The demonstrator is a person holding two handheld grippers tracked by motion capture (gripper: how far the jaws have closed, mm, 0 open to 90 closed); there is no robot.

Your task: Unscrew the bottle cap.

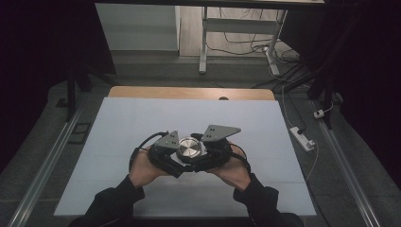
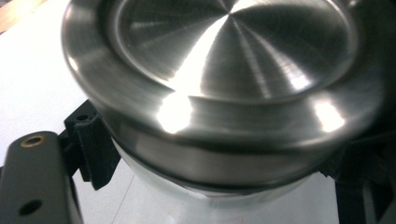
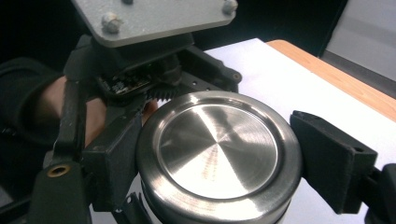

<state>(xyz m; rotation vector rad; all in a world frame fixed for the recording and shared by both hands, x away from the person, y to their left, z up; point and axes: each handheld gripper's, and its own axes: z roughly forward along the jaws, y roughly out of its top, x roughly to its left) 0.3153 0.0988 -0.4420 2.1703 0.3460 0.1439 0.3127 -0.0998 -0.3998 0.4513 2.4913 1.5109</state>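
Holding a steel lid (image 1: 189, 147) from both sides, the right gripper (image 3: 219, 158) presses its jaws on the rim. The left gripper (image 1: 163, 153) seems to clamp the pale body (image 2: 205, 205) below, probably to steady it, above the bench (image 1: 118, 142) near the person.

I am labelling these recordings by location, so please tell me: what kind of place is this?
Probably a lab or recording studio rather than a home. A plain table covered with a white sheet stands between dark curtains, a power strip with loose cables lies on the floor, and metal rails run beside the table.
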